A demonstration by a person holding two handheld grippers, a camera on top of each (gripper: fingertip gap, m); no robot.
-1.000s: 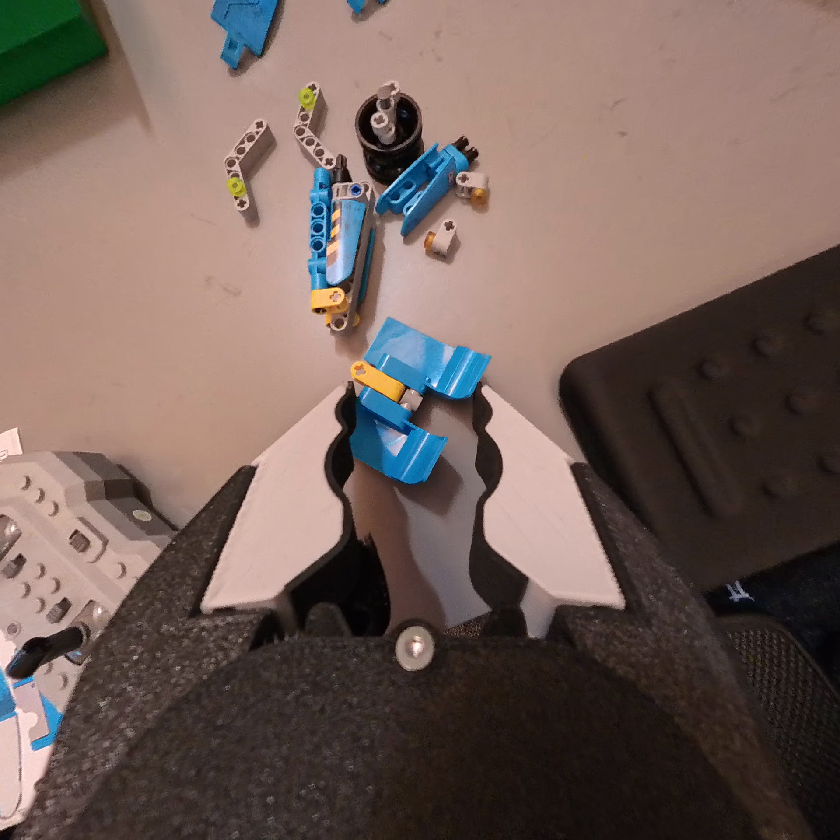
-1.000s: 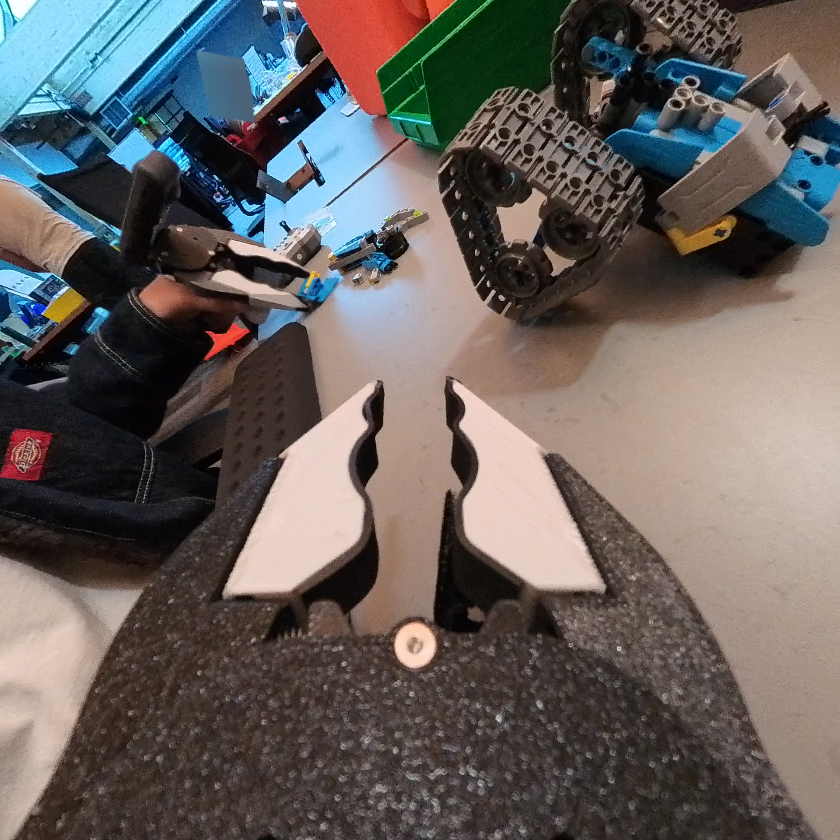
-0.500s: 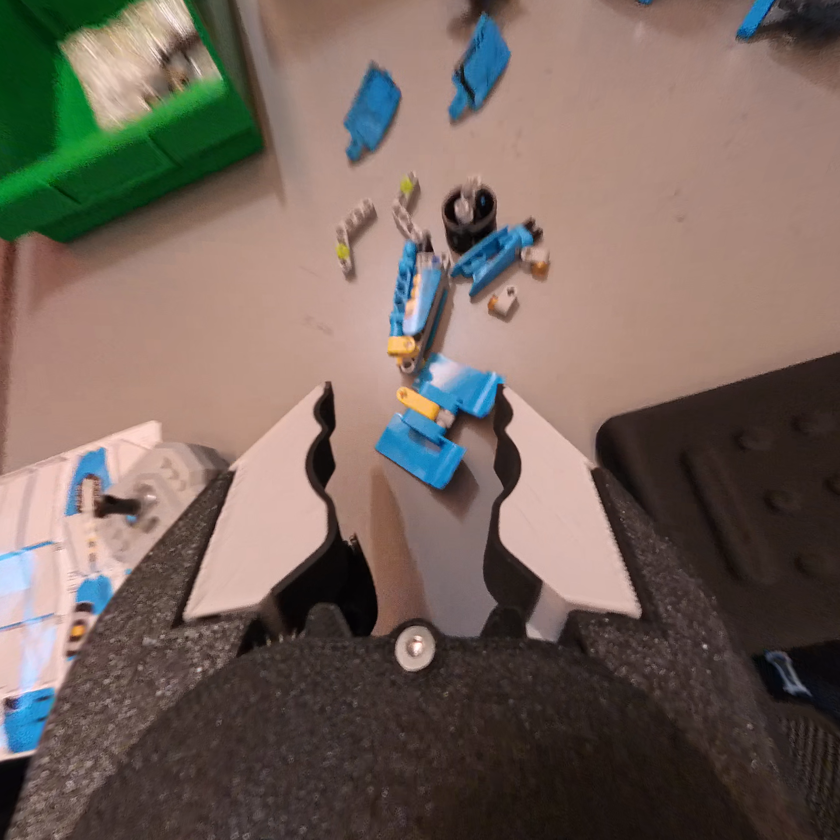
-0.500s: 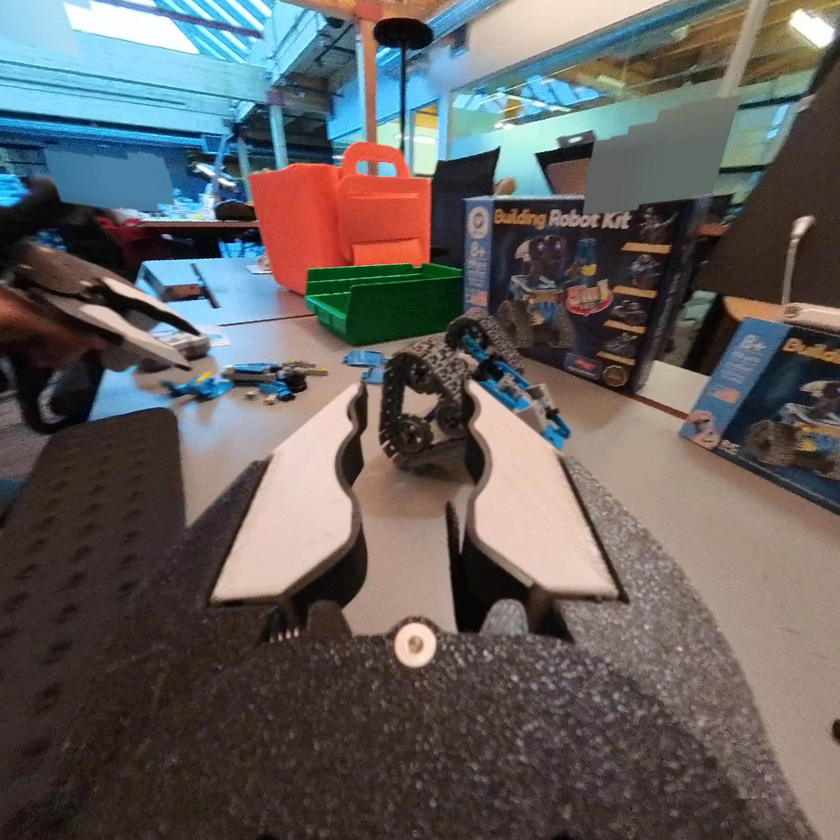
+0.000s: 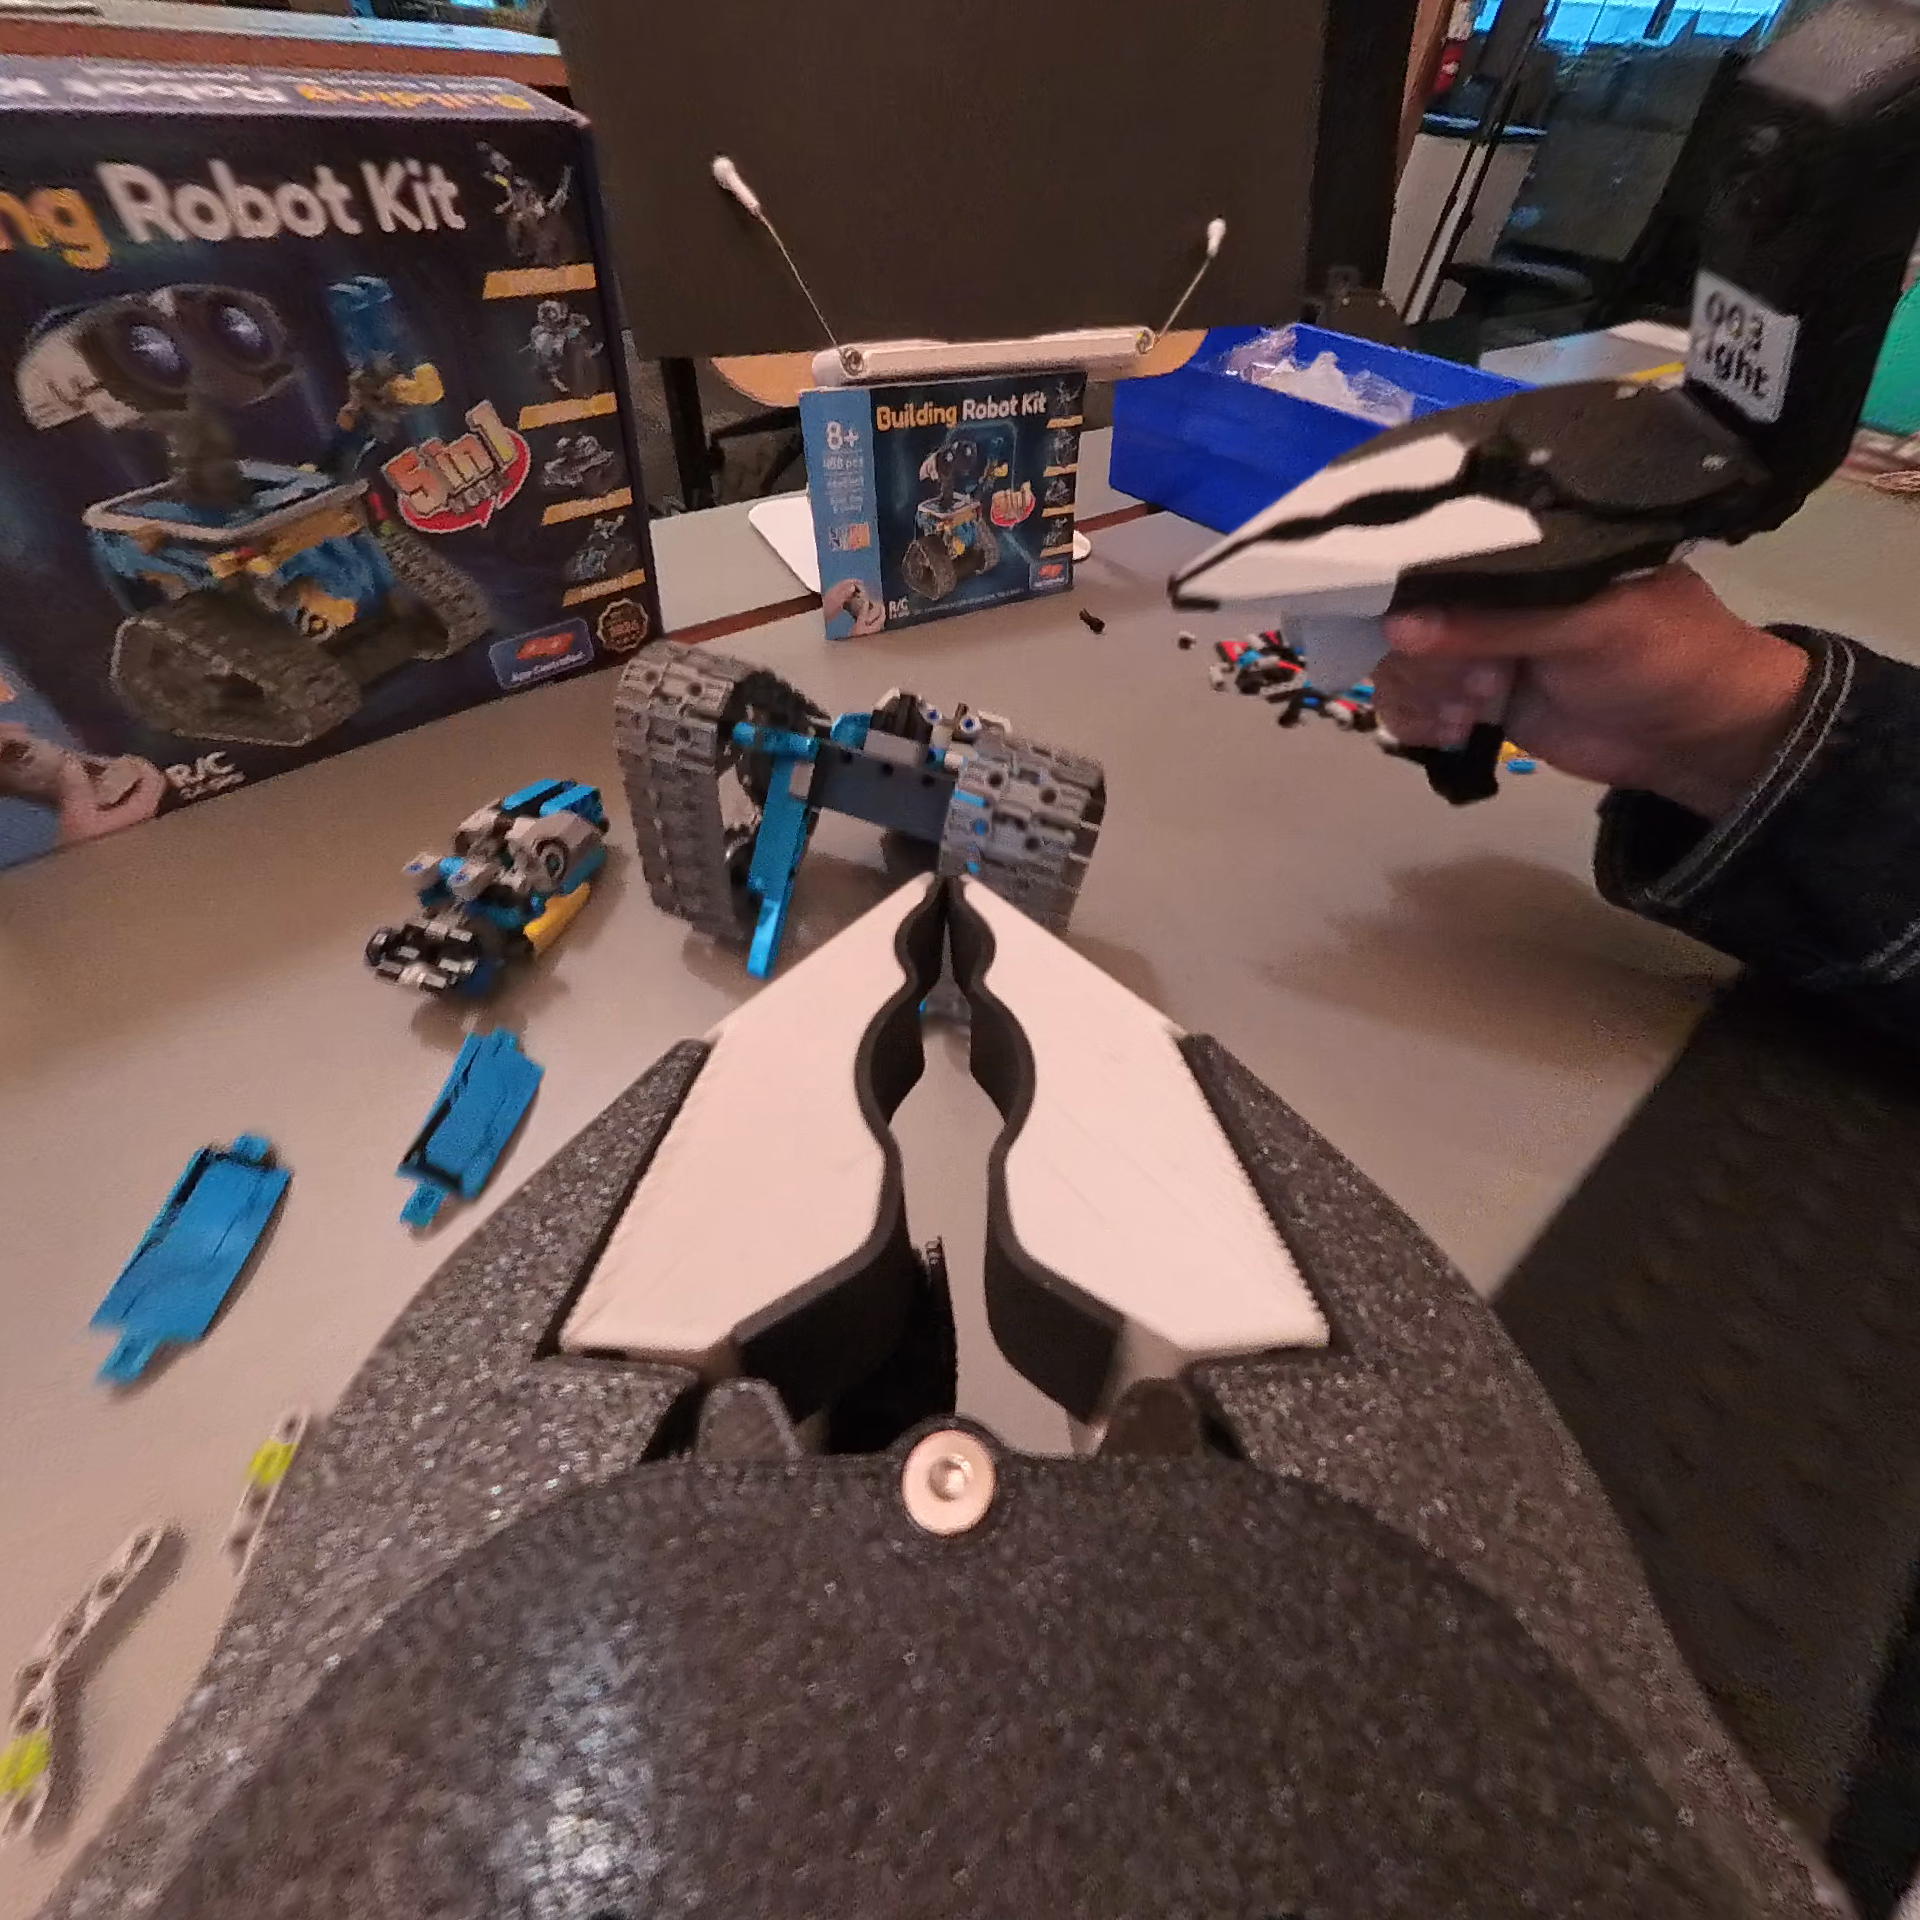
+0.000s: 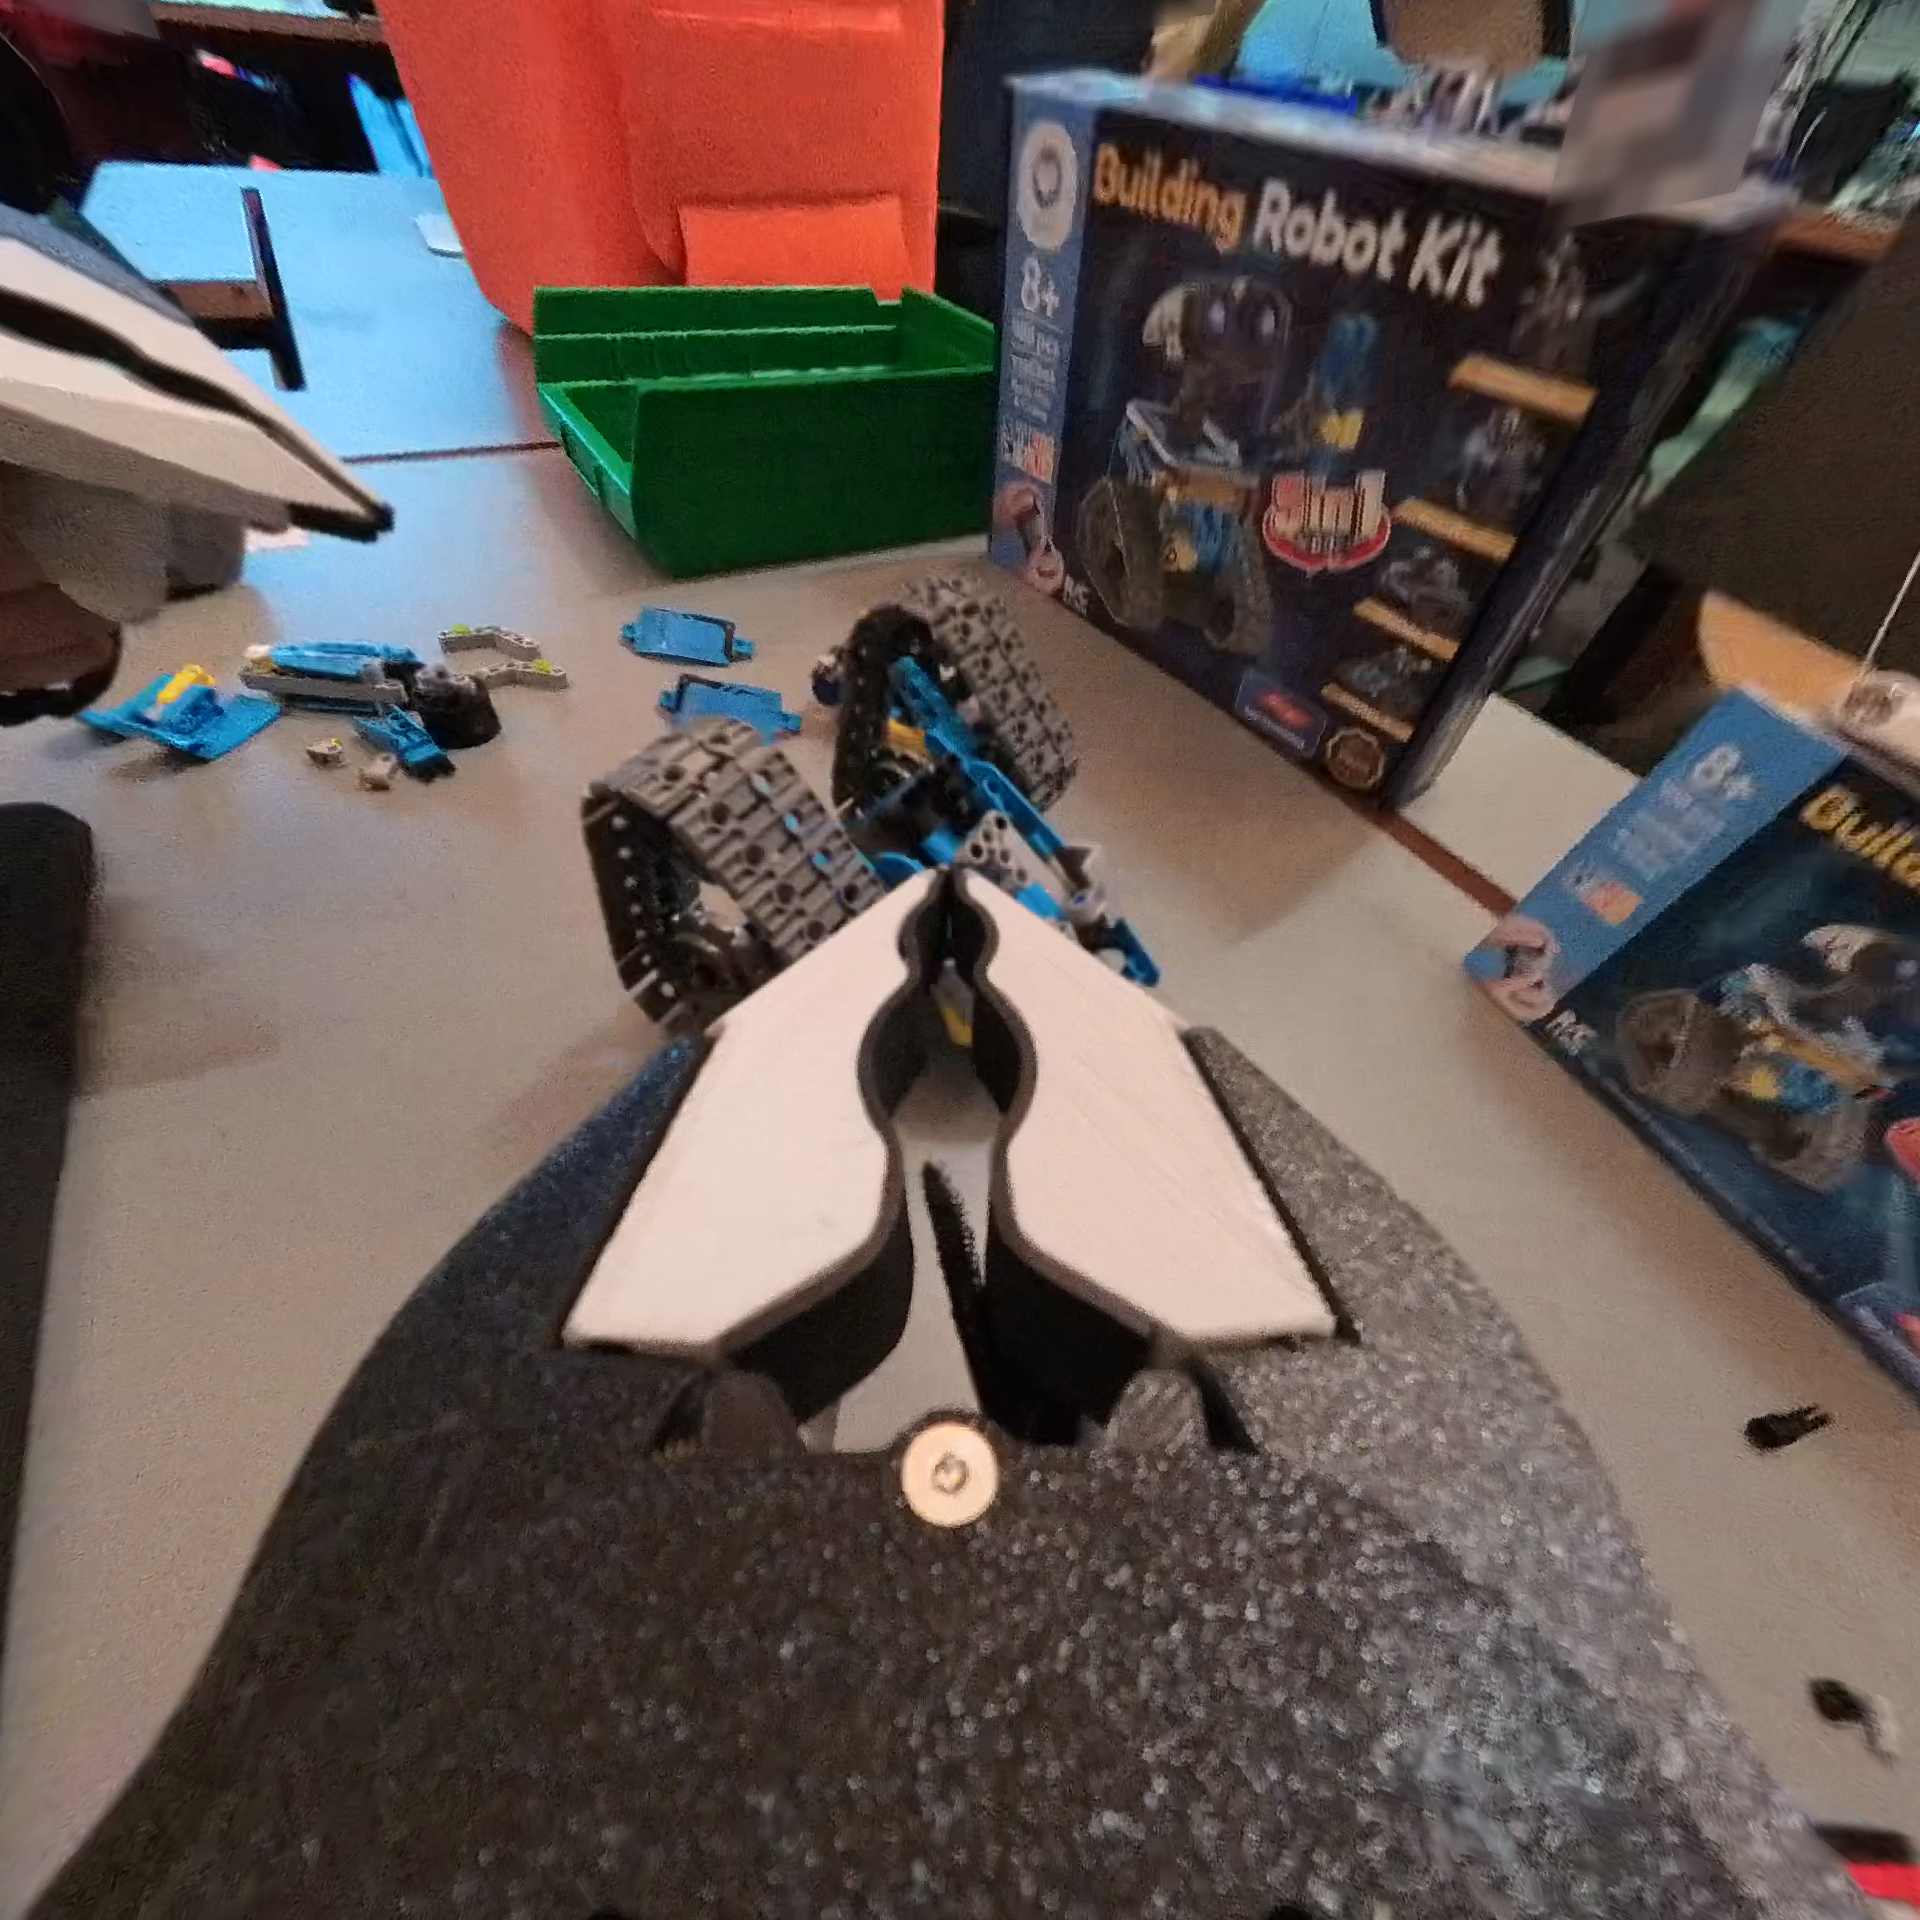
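My left gripper (image 5: 943, 883) is shut with its tips together and nothing between them. It hangs above the grey table (image 5: 1299, 935), just in front of a grey-tracked, blue-framed vehicle model (image 5: 862, 800). My right gripper (image 6: 945, 878) is also shut on nothing, held above the table close to the same model (image 6: 790, 831). It shows in the left wrist view (image 5: 1190, 592) at upper right, held by a hand, tips together. The left gripper's tip shows in the right wrist view (image 6: 353, 514) at upper left. A blue hinged piece (image 6: 182, 712) lies on the table below it.
Two printed kit boxes (image 5: 291, 416) (image 5: 945, 488) stand at the back, with a blue bin (image 5: 1247, 436). A green bin (image 6: 769, 436) and an orange bag (image 6: 675, 145) stand behind. A small blue-grey sub-assembly (image 5: 488, 883), blue panels (image 5: 473, 1122) (image 5: 192, 1247) and a black mat (image 5: 1714, 1299) lie nearby. The left gripper's tips are roughly 15 centimetres from the right gripper's. My left gripper is the nearer one to the blue hinged piece (image 6: 182, 712): about 25 centimetres, against 40 centimetres.
My left gripper opened off the blue hinged piece, left it on the table, rose, swung toward the tracked model and shut on air. My right gripper tilted up, widened, then shut on air.
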